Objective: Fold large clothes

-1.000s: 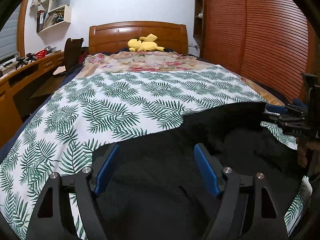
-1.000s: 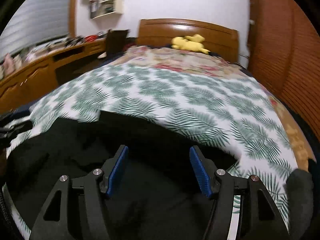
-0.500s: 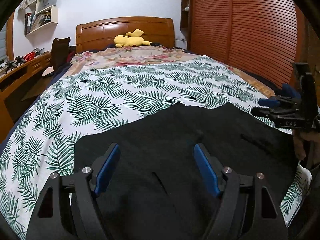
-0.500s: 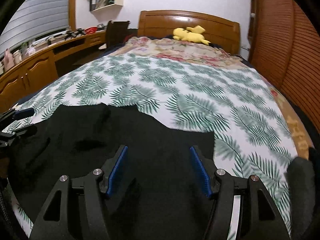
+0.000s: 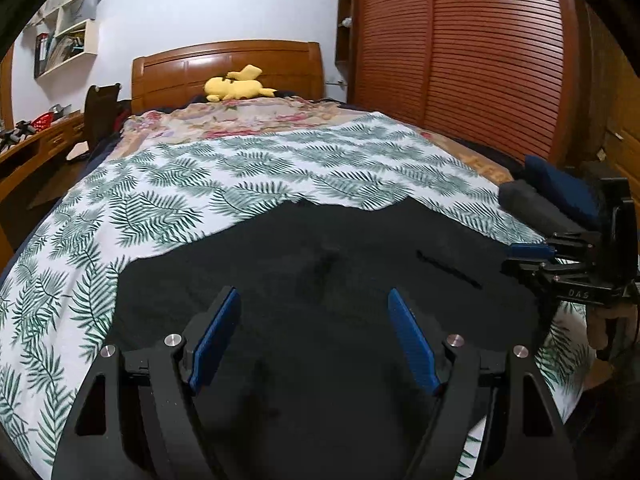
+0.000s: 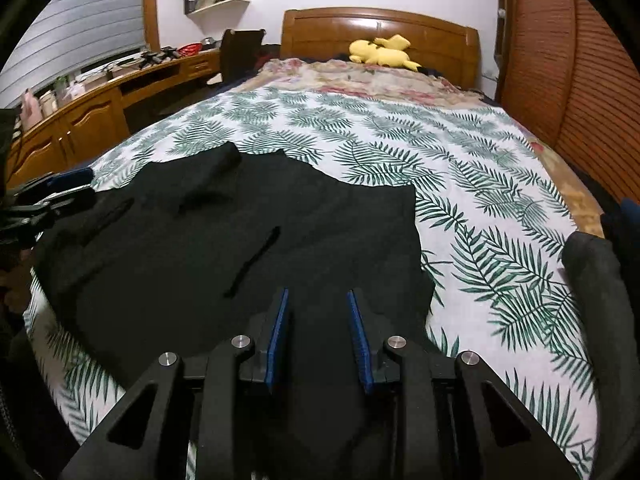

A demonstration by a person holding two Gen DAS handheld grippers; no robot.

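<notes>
A large black garment (image 5: 320, 260) lies spread flat on the near part of the bed, over a palm-leaf sheet (image 5: 168, 208). My left gripper (image 5: 313, 294) hovers low over the garment's near left part, open wide, nothing between its pads. My right gripper (image 6: 318, 293) is over the garment's (image 6: 240, 260) near right part. Its jaws are closing, with a gap still between the blue pads and black cloth beneath them; I cannot tell if any cloth is caught. Each gripper shows at the other view's edge: right gripper (image 5: 532, 256), left gripper (image 6: 68, 188).
A yellow plush toy (image 5: 236, 86) lies at the wooden headboard (image 5: 228, 64). A slatted wardrobe (image 5: 480, 60) runs along the right of the bed, a wooden desk (image 6: 80, 120) along the left. Rolled grey cloth (image 6: 592, 264) and dark blue cloth (image 5: 560, 184) sit at the bed's right edge.
The black garment, bunched a second ago, now lies stretched flat with its edges pulled outward. Both grippers have shifted across the bed. The right gripper's jaws have narrowed a lot.
</notes>
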